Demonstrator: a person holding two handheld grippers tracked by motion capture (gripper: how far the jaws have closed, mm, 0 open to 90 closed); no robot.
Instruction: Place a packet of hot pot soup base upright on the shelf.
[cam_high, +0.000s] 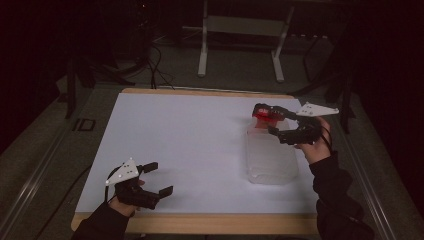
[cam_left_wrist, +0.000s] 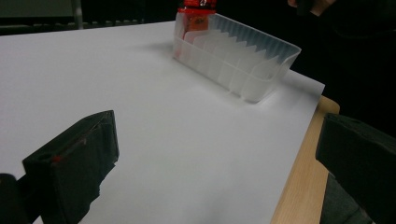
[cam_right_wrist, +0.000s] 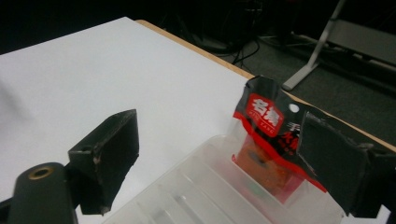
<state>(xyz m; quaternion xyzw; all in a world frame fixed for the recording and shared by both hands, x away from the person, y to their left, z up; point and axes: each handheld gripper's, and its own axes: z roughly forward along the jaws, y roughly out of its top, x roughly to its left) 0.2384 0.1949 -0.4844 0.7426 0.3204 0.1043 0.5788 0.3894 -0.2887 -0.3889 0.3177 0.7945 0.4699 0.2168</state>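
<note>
One red snack packet (cam_right_wrist: 269, 140) upright in clear slotted bin (cam_right_wrist: 196, 196), beside one jaw of right gripper (cam_right_wrist: 224, 154), jaws released.

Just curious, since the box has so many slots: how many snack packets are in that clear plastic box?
1. A red and black snack packet stands upright in the end slot of the clear slotted box, at the end farthest from the person. The other slots look empty.

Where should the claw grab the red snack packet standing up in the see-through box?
Grab the red snack packet by its flat black-and-red top edge, coming from above. It stands upright at the far end of the clear slotted box, and only that top pokes above the walls. The right claw is open beside it.
</note>
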